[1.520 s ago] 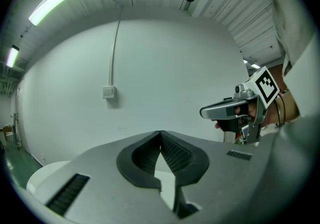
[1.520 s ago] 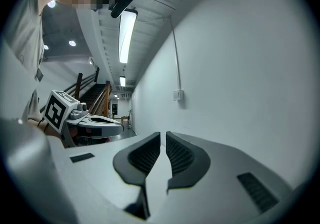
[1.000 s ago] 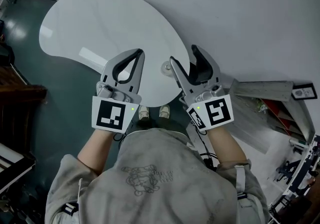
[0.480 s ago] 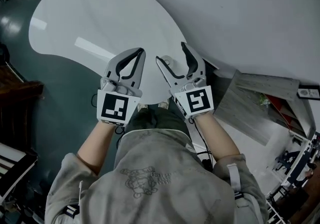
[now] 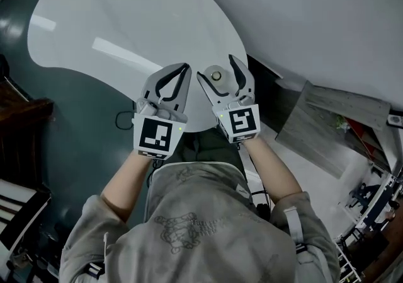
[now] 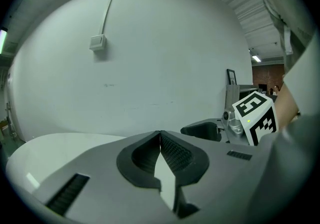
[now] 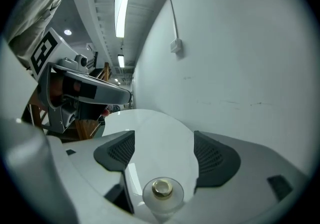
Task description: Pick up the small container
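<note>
Head view, left to right. The left claw (image 5: pixel 184 67) hovered over the white table (image 5: pixel 126 23), at about 9 o'clock of its partner. Its jaws were closed tip to tip with nothing between them, as the left gripper view (image 6: pixel 160 134) confirmed.

The small container (image 5: pixel 216 76) was a round, translucent piece with a brass-coloured centre. It stood on the table close to the rim, at roughly 4 o'clock of the tabletop. The right claw (image 5: pixel 216 67) straddled it, one jaw at its 9 o'clock and the other at its 3 o'clock. The jaws were opening and already wide, and neither pad touched the container.

In the right gripper view the container (image 7: pixel 162 190) sat low in the frame, nearer the claw's throat than the ribbed pads (image 7: pixel 215 154).

Probable hazards:
- The container stood near the table edge, so a sideways knock from either jaw during the close could push it over the rim.
- A close made at this depth might catch it behind the pads, on smooth plastic, giving a weak or skewed hold.
- The rounded wall might also slip if it were pinched off-centre.
</note>
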`<state>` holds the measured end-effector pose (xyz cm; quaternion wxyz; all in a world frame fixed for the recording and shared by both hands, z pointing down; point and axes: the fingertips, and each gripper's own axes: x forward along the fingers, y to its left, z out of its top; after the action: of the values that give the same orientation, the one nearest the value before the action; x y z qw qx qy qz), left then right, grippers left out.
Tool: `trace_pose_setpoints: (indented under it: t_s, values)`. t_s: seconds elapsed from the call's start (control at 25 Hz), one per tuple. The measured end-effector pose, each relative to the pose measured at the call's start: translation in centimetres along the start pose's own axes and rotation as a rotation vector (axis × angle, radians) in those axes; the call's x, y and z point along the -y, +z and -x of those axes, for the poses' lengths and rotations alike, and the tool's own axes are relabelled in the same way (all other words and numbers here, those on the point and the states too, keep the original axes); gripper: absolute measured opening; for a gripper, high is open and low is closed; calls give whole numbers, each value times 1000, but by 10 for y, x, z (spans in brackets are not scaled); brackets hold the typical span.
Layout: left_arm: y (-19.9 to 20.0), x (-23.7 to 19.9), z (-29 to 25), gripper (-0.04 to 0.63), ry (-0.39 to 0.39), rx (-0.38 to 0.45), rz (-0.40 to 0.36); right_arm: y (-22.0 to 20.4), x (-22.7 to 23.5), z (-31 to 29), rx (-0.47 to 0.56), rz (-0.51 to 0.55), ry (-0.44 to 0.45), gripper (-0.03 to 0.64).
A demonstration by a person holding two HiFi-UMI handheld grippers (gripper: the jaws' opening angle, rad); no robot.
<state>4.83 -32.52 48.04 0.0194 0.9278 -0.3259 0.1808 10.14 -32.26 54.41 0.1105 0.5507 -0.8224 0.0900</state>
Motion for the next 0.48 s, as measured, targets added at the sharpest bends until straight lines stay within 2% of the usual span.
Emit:
trace_pose_setpoints:
  t_s: [0.16, 0.48]
  values:
    - [-26, 3, -9, 17, -9, -28, 10, -34, -3, -13, -41, 0, -6, 336]
    - [-80, -8, -20, 17, -2, -93, 52, -87, 0, -27, -98, -46, -77, 344]
